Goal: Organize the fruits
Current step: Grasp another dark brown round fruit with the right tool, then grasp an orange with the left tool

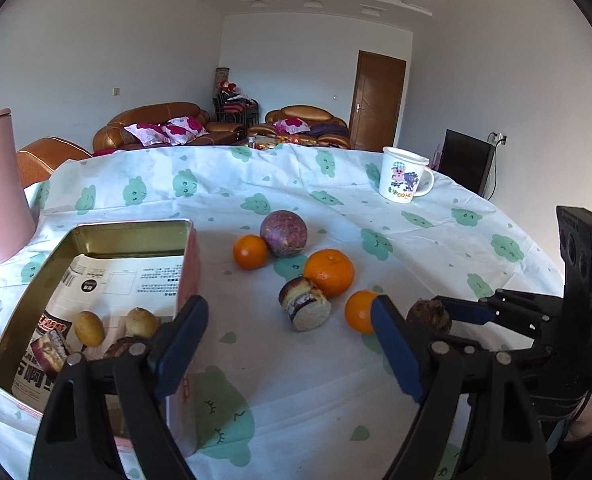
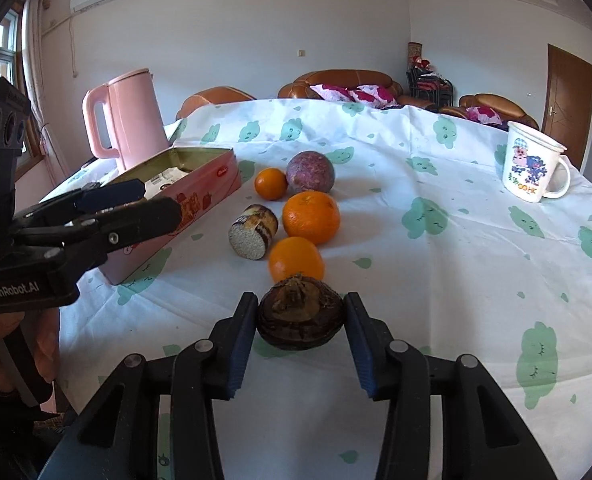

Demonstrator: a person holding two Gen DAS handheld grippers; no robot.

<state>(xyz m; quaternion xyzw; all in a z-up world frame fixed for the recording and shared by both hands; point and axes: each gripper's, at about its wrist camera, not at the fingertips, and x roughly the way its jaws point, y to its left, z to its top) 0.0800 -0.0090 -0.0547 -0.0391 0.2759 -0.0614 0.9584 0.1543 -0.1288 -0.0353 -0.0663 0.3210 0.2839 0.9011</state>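
My right gripper [image 2: 300,320] is shut on a dark brown water chestnut [image 2: 300,318], near the tablecloth; it also shows in the left wrist view [image 1: 430,315]. My left gripper [image 1: 289,340] is open and empty beside the pink tin box [image 1: 95,236], which holds two small yellowish fruits [image 1: 89,328] and a dark one on printed paper. On the cloth lie three oranges [image 2: 311,217], a purple round fruit [image 2: 310,172] and a small filled cake [image 2: 253,232].
A pink kettle [image 2: 129,114] stands behind the tin at the left. A white printed mug [image 2: 532,166] stands at the far right of the table. The left gripper's body [image 2: 55,232] shows left in the right wrist view. Sofas stand beyond the table.
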